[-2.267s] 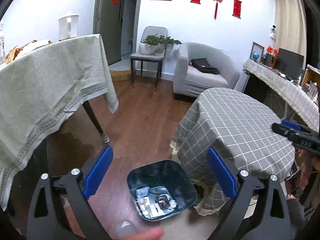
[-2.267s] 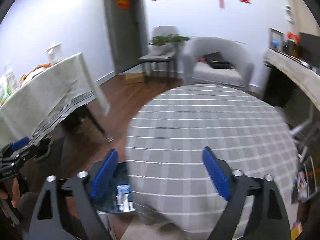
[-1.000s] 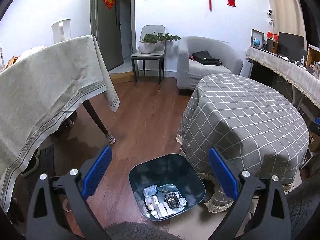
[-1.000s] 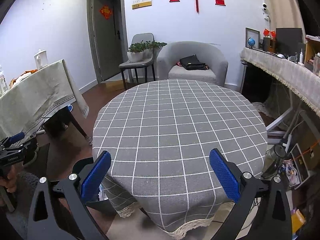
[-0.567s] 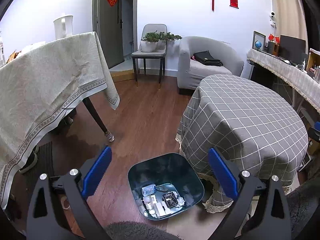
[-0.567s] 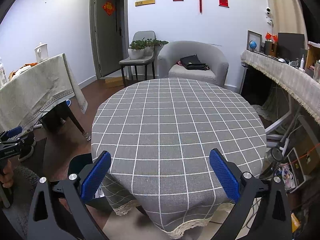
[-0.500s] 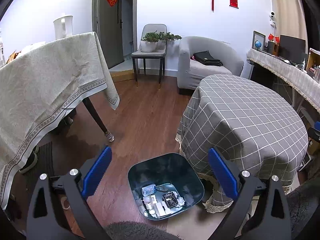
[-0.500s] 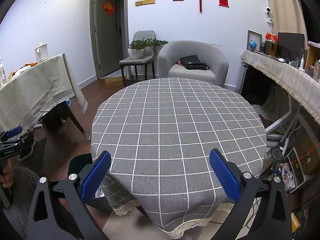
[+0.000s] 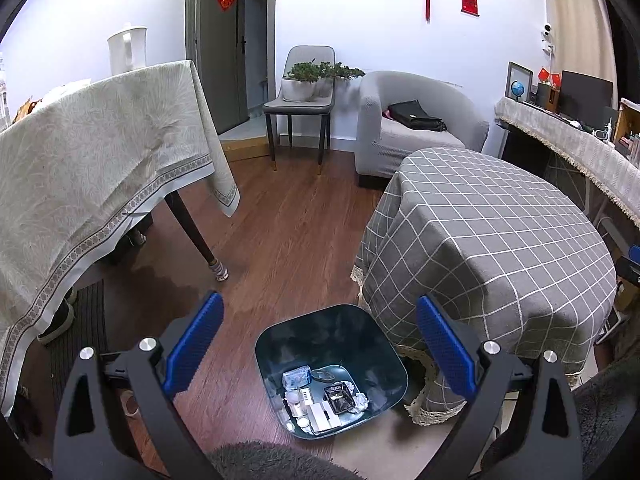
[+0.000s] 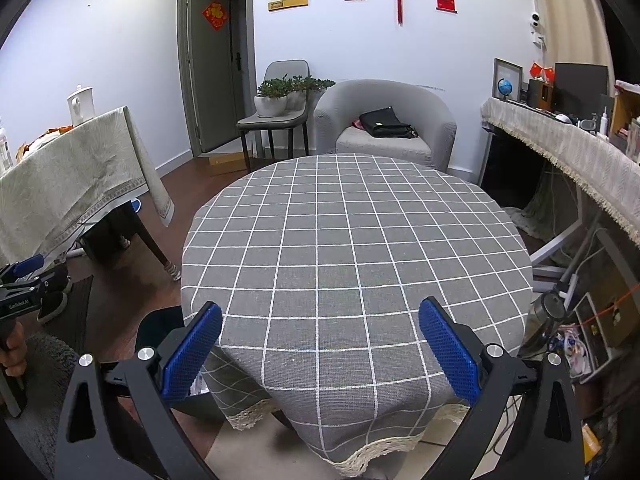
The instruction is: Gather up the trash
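Observation:
A dark teal bin (image 9: pixel 280 344) stands on the wood floor by the round table's left foot, with several pieces of trash (image 9: pixel 320 396) lying in its bottom. My left gripper (image 9: pixel 320 344) hangs above the bin, open, with nothing between its blue pads. My right gripper (image 10: pixel 320 350) is open over the near edge of the round table with the grey checked cloth (image 10: pixel 352 232), holding nothing. In the right wrist view only the bin's dark rim (image 10: pixel 154 328) shows past the cloth. No trash shows on the checked cloth.
A long table with a beige cloth (image 9: pixel 92 160) stands at the left, its leg (image 9: pixel 196 236) near the bin. A chair with potted plants (image 9: pixel 304 80) and a grey armchair (image 9: pixel 416 120) holding a black bag stand at the back. A cluttered sideboard (image 10: pixel 560 140) runs along the right.
Since 2.3 s ago the right gripper swung from the table's left side to face the table squarely. Over the last half second neither gripper nor the bin has moved.

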Demonstrator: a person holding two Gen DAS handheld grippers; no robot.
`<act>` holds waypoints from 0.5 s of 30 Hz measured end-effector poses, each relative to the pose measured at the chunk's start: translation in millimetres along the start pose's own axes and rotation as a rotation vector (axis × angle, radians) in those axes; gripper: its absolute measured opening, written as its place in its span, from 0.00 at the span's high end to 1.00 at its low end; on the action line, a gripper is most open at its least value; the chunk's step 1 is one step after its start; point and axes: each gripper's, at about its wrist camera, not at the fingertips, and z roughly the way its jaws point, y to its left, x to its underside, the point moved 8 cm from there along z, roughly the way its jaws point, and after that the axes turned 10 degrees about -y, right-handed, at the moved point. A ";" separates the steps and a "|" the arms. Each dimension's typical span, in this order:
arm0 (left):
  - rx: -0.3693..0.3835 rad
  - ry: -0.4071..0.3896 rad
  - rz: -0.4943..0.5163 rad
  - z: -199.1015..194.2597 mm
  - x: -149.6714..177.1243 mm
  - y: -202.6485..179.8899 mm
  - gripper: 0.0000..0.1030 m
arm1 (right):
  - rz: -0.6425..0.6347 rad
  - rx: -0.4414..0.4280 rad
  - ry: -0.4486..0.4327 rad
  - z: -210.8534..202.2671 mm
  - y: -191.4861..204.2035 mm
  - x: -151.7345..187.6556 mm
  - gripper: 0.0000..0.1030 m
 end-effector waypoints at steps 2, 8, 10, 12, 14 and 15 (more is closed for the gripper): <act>0.000 0.001 -0.001 -0.3 0.3 0.3 0.05 | -0.002 0.001 0.000 -0.2 0.2 0.0 0.03; 0.000 -0.001 0.005 0.1 0.1 0.1 0.05 | 0.002 0.003 0.004 0.0 -0.4 0.2 0.03; 0.001 0.000 0.007 0.7 0.7 -1.1 0.05 | 0.004 0.003 0.005 -0.1 -0.8 0.4 0.03; 0.000 0.000 0.006 0.6 0.7 -1.3 0.05 | 0.007 0.004 0.005 -0.2 -1.9 1.3 0.03; 0.000 0.000 0.007 0.7 0.8 -1.2 0.05 | 0.009 0.004 0.006 0.3 -2.7 0.9 0.03; 0.000 0.000 0.008 0.6 0.6 -1.2 0.05 | 0.009 0.004 0.006 0.4 -2.9 0.9 0.03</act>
